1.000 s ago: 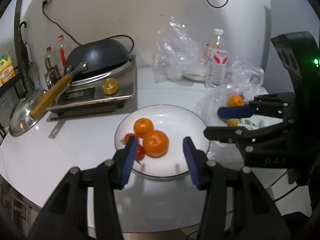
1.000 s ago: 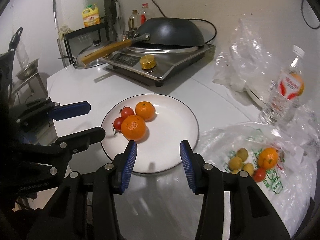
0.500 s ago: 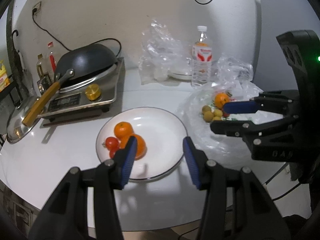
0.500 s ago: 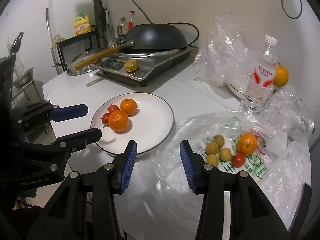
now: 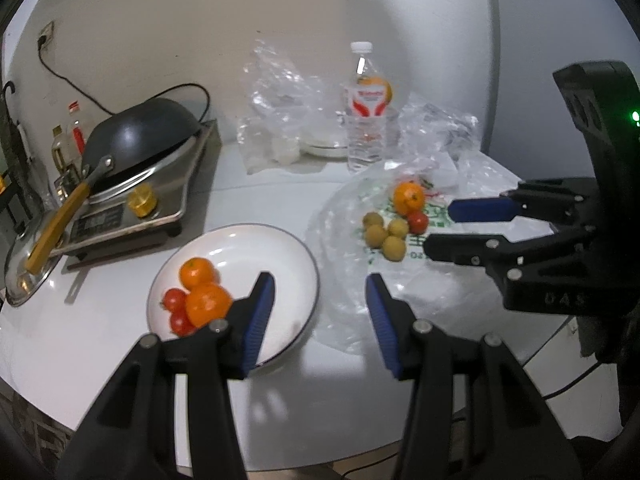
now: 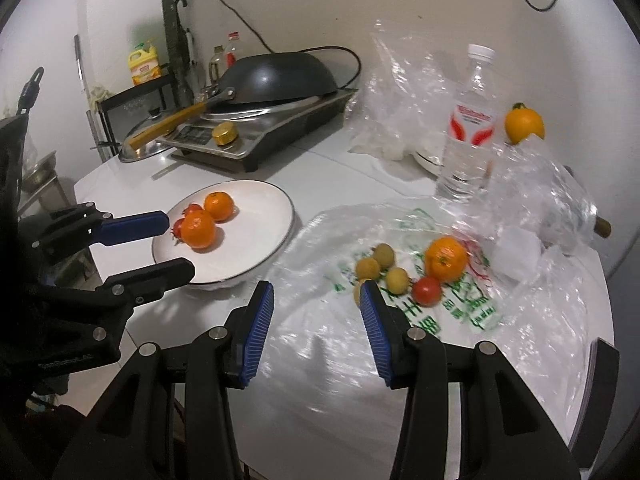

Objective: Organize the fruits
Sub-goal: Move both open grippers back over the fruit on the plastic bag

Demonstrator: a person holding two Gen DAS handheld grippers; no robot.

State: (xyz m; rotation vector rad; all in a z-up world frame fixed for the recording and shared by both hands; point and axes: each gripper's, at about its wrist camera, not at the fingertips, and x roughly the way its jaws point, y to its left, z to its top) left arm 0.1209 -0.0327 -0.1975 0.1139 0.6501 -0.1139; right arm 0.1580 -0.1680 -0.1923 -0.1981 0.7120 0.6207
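Observation:
A white plate [image 5: 264, 254] [image 6: 262, 216] holds two oranges [image 5: 207, 304] [image 6: 198, 228] and two small tomatoes [image 5: 174, 299]. To its right, a flattened plastic bag [image 5: 340, 216] [image 6: 320, 240] carries an orange [image 5: 408, 197] [image 6: 446, 258], a tomato [image 5: 418, 221] [image 6: 427, 290] and several small yellow-green fruits [image 5: 376, 235] [image 6: 367, 268]. My left gripper [image 5: 318, 284] [image 6: 176, 245] hangs open over the plate's right rim, holding nothing. My right gripper [image 6: 316, 290] [image 5: 440, 228] is open and holds nothing above the bag, near the small fruits.
An induction cooker [image 5: 132, 216] with a black wok [image 6: 280, 76] stands at the back left, a pot lid [image 5: 20, 276] beside it. A water bottle [image 6: 468, 128], crumpled clear bags [image 5: 276, 112] and a yellow-orange fruit [image 6: 524, 122] sit behind. The round table's edge [image 5: 280, 468] is close in front.
Both grippers have moved to the right, away from the plate and toward the bag of fruit. Their jaws kept the same opening. The fruit has not moved.

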